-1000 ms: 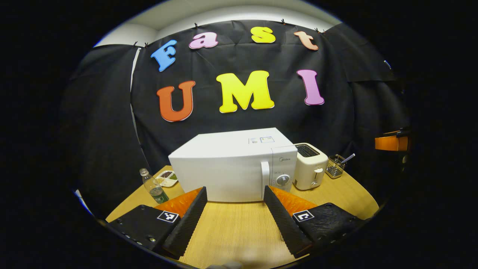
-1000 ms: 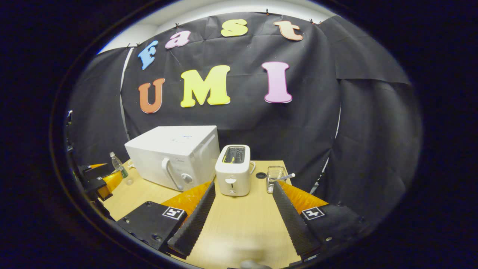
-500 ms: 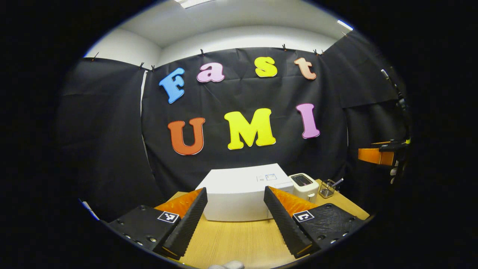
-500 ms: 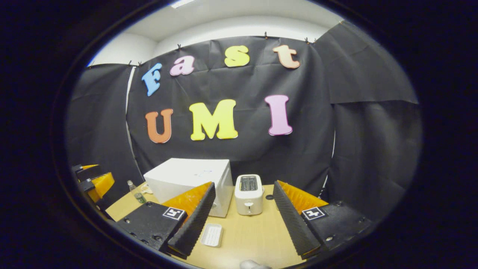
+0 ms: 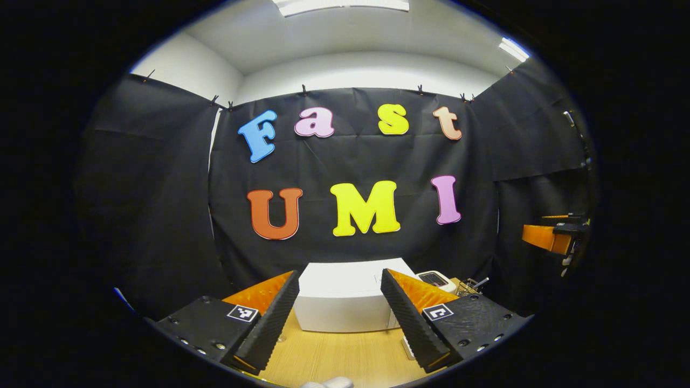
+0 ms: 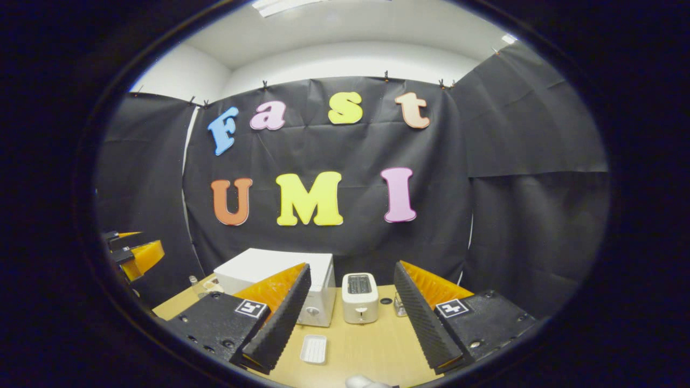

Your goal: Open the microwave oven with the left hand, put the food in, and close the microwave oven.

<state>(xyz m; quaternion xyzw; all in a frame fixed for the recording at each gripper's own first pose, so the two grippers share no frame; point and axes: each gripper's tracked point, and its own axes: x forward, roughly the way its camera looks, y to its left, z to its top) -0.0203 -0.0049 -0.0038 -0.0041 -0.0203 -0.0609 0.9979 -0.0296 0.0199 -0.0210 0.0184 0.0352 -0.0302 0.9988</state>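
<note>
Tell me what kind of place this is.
Likely a staged kitchen counter inside a recording booth: a white microwave oven and a toaster stand on a wooden table, backed by black cloth instead of kitchen walls.

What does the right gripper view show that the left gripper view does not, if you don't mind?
Right gripper view: a white tray flat on the table before the microwave, the toaster front, and the left gripper at its left edge. Left gripper view: the right gripper at its right edge, and a handle sticking out of the wire basket. Shared: microwave, toaster, table; both grippers open.
</note>
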